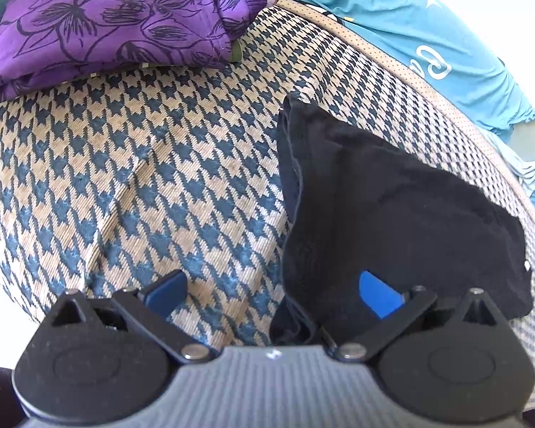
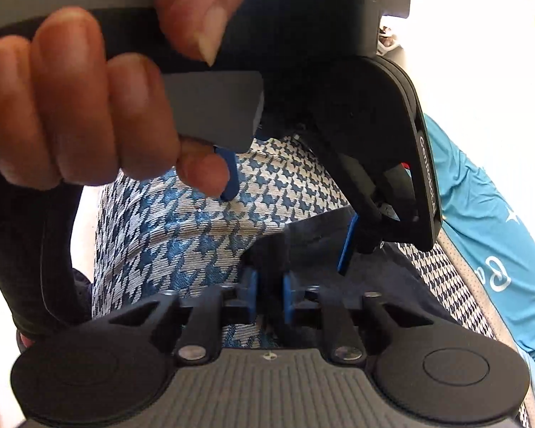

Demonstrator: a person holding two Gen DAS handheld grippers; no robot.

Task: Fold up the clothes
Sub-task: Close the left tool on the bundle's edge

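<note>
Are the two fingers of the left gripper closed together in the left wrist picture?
No, the left gripper stands wide open, one blue finger over the checked cushion and the other over the black cloth.

Black garment lies crumpled on the houndstooth cushion; purple floral garment bunched behind, turquoise printed one alongside.

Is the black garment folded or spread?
Folded: the black garment lies as a compact wedge with layered edges on the houndstooth cushion.
</note>
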